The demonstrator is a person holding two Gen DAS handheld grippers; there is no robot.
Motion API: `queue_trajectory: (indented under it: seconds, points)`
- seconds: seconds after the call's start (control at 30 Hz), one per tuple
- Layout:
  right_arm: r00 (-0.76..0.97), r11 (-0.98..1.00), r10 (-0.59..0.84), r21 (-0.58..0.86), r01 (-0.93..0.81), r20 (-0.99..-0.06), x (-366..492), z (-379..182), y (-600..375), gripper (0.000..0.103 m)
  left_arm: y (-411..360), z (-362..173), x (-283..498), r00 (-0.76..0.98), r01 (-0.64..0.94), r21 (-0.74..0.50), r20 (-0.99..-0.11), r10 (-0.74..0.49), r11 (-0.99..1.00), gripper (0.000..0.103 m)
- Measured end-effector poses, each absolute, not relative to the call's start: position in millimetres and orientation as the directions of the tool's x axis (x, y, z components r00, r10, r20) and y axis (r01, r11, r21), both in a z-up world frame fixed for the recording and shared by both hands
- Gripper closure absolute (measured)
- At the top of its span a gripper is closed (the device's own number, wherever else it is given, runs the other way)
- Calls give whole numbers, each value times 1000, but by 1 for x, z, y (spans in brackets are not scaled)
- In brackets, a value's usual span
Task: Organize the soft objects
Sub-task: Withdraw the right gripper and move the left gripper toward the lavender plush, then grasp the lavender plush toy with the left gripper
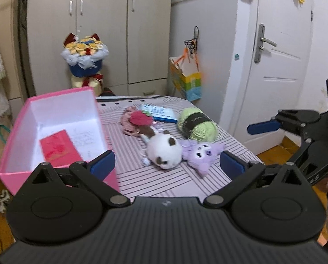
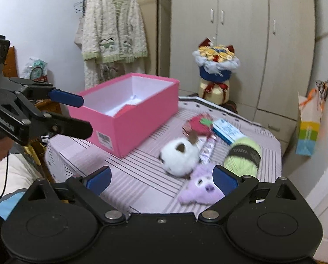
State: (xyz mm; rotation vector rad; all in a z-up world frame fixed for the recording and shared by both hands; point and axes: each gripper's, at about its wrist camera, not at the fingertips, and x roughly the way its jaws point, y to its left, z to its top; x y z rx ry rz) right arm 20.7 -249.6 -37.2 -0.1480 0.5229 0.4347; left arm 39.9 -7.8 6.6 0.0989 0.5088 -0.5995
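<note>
A white and brown plush, a purple plush, a red strawberry plush and a green yarn ball lie on the striped table. An open pink box stands at the table's left, with a red card inside. My left gripper is open and empty, above the near table edge. My right gripper is open and empty, its right finger over the purple plush.
A blue and white packet lies behind the plushes. A flower bouquet stands by the wardrobe. A gift bag hangs on the wall. A door is to the right.
</note>
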Motion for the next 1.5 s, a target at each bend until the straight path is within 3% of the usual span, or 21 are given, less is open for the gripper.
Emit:
queue_trajectory:
  seconds: [0.3, 0.67, 0.8, 0.87, 1.13, 1.27, 1.4, 1.5]
  points:
    - [778, 915, 329, -23, -402, -535, 45, -80, -275, 3, -43, -25, 65, 610, 616, -152, -528, -590, 773, 4]
    - [783, 884, 326, -123, -451, -530, 82, -122, -297, 2, -86, -66, 102, 496, 632, -278, -572, -653, 724, 20]
    - [734, 876, 373, -45, -480, -568, 104, -131, -311, 1, -97, -78, 112, 490, 624, -299, -570, -659, 722, 27]
    - [705, 867, 409, 5, -498, -580, 113, -135, -317, 1, -100, -83, 117, 484, 615, -313, -575, -660, 724, 36]
    - [623, 825, 518, 149, -546, -585, 126, -140, -313, 4, -106, -97, 128, 500, 586, -343, -560, -661, 734, 46]
    - [643, 832, 483, 83, -548, -595, 117, -142, -297, 11, -104, -100, 131, 483, 586, -373, -552, -680, 719, 46]
    - [681, 838, 423, -27, -545, -598, 109, -145, -282, 12, -105, -106, 137, 492, 561, -378, -563, -664, 736, 46]
    - [703, 855, 404, -31, -517, -585, 109, -146, -278, 12, -105, -110, 138, 503, 550, -373, -567, -653, 747, 46]
